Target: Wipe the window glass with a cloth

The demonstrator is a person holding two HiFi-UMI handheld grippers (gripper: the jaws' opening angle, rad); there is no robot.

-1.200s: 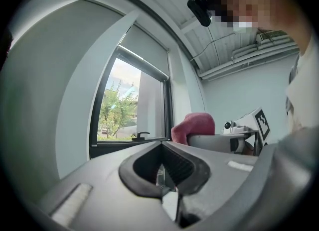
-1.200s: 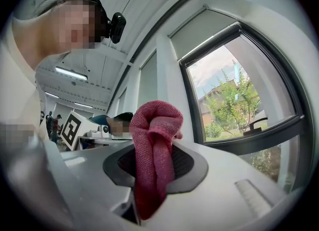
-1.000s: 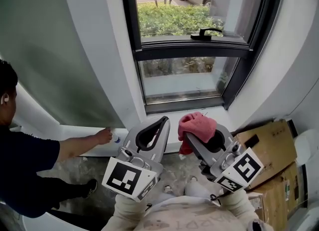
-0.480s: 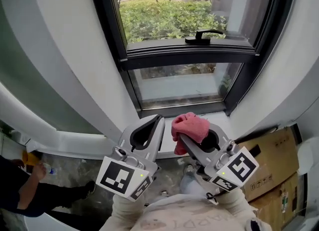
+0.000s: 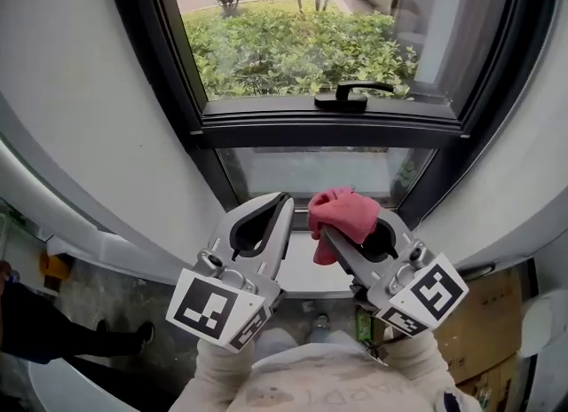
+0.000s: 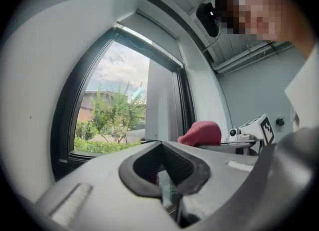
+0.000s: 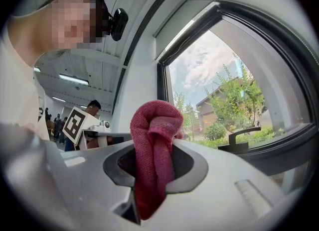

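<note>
The window in the head view has a dark frame with a black handle (image 5: 351, 95) on the crossbar, an upper pane (image 5: 293, 37) and a smaller lower pane (image 5: 319, 170). My right gripper (image 5: 330, 228) is shut on a red cloth (image 5: 340, 213), which bunches above the jaws just below the lower pane. In the right gripper view the cloth (image 7: 154, 145) hangs down through the gripper (image 7: 149, 180). My left gripper (image 5: 280, 206) sits beside it, shut with nothing in it. From the left gripper (image 6: 167, 175) view, the cloth (image 6: 202, 133) shows to the right.
A white sill (image 5: 306, 270) runs under the window between curved white walls. Cardboard boxes (image 5: 484, 339) stand at the lower right. A person (image 5: 35, 330) is at the lower left on the floor, near an orange object (image 5: 53, 266).
The window has come nearer and fills more of the head view. Both grippers stay side by side below the lower pane. The person at the left has slid toward the bottom-left corner.
</note>
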